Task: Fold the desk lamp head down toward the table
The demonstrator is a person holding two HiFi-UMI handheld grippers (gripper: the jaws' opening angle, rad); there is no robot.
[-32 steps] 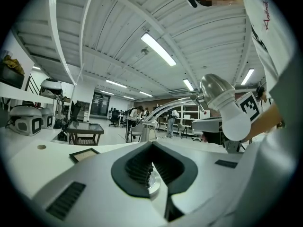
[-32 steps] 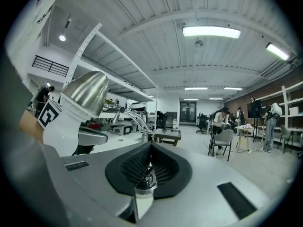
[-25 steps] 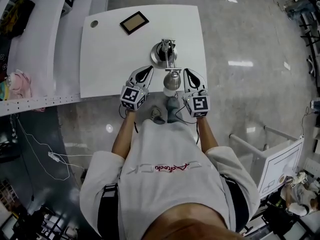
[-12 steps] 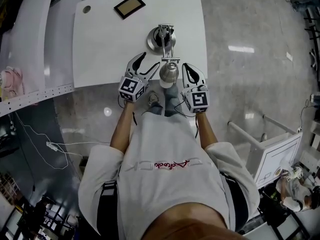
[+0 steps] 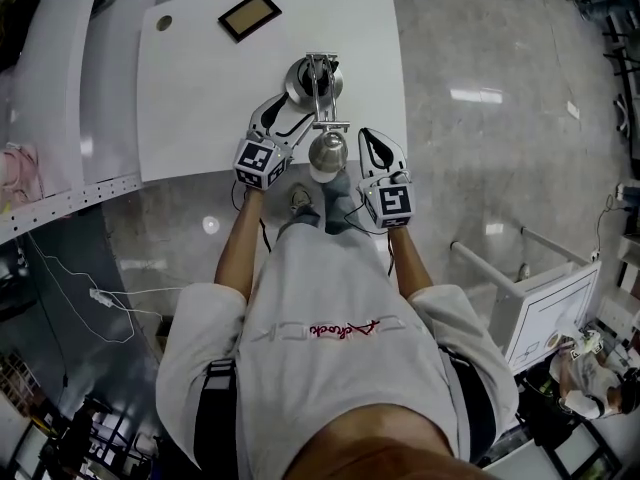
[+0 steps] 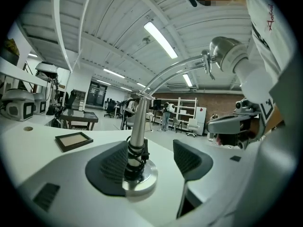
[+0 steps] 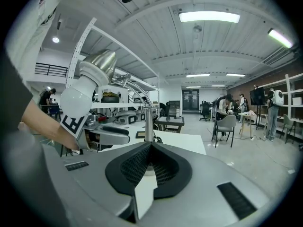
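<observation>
A silver desk lamp stands on the white table point(image 5: 200, 98). Its round base point(image 5: 300, 76) is near the front edge, and its curved arm point(image 6: 173, 72) carries the head point(image 5: 328, 153) out over that edge. My left gripper point(image 5: 290, 114) reaches onto the table beside the base. Its jaws are opening, and the lamp's post point(image 6: 137, 126) rises between them close to the left pad point(image 6: 110, 167), without being pressed. My right gripper point(image 5: 370, 140) is shut on nothing, just right of the lamp head point(image 7: 97, 63), pointing at the post point(image 7: 148, 124).
A dark picture frame point(image 5: 249, 15) lies at the table's far left, and a small round hole point(image 5: 163, 23) sits near its corner. The person's shoes point(image 5: 300, 200) stand under the front edge. White shelving point(image 5: 60, 88) runs along the left.
The left gripper's jaws have gone from shut to wide apart, and it has moved forward over the table to the lamp's base. The right gripper stays shut beside the head.
</observation>
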